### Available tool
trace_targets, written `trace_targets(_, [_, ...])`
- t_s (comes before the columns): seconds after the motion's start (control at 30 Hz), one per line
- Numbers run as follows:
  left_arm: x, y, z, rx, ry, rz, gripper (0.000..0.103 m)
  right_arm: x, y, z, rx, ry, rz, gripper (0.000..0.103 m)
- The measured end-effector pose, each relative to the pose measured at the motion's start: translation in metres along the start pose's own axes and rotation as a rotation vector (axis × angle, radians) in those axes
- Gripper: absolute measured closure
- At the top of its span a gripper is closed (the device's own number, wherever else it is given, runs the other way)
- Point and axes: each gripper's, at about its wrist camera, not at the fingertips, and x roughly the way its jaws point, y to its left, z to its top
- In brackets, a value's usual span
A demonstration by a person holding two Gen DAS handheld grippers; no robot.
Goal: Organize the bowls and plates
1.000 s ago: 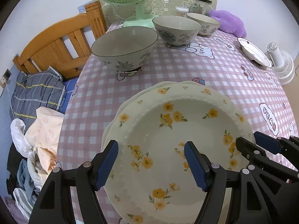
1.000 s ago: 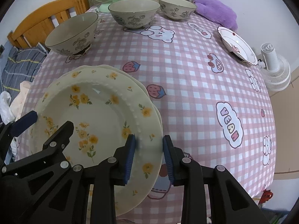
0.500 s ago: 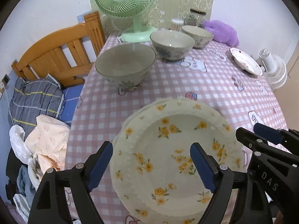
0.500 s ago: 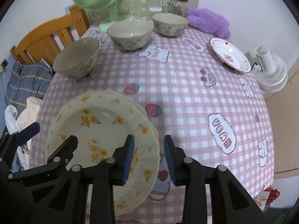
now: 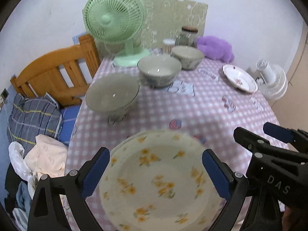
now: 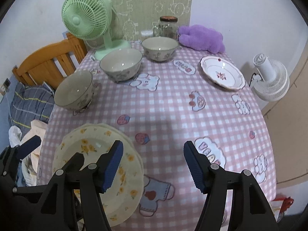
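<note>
Yellow-flowered plate [image 6: 100, 165] lying flat, face up, on top of a second matching plate [image 6: 115, 130] whose rim peeks out on the far side; stack at near left part of pink checked tablecloth [image 6: 173, 111], close to left table edge. Round, so no long axis.

Left gripper [image 5: 156, 173] released, jaws spread wide after just opening, blue pads either side of the stack and above it, not touching. Right gripper [image 6: 152, 165] also let go, jaws just opened; left pad over plate's right rim, right pad over bare cloth, nothing pinched.

Three grey-green bowls in a diagonal row from left edge toward back: near bowl [image 6: 74, 91], middle bowl [image 6: 121, 64], far bowl [image 6: 159, 48]. All upright, all empty. White plate with red motif [image 6: 222, 73] at far right, tilted, close to right edge, empty.

Green fan [image 6: 90, 19], glass jar [image 6: 168, 28], purple plush [image 6: 201, 38] lined along back. Wide open cloth across centre and near right.
</note>
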Motion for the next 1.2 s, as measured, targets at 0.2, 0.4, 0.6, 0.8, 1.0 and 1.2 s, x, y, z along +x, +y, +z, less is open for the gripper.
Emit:
trace_targets(0.2, [0.000,-0.033,0.020,-0.040,-0.022,-0.008,0.006,-0.005,-0.034,0.017,0.000,-0.036,0.003,0.033])
trace_targets(0.4, [0.006,-0.070,0.043,-0.062,-0.030,0.017,0.006,-0.005,-0.071,0.038,-0.015,-0.056,0.015,0.033])
trace_targets(0.6, [0.017,-0.105,0.062,-0.073,-0.027,0.039,0.008,0.001,-0.107,0.058,-0.044,-0.065,0.046,0.033])
trace_targets(0.8, [0.031,-0.144,0.080,-0.079,-0.030,0.040,0.016,0.010,-0.145,0.076,-0.047,-0.075,0.074,0.033])
trace_targets(1.0, [0.051,-0.187,0.100,-0.080,-0.039,0.053,0.016,0.023,-0.187,0.094,-0.036,-0.087,0.082,0.033])
trace_targets(1.2, [0.074,-0.219,0.120,-0.089,-0.036,0.068,0.017,0.041,-0.223,0.114,-0.029,-0.089,0.075,0.033])
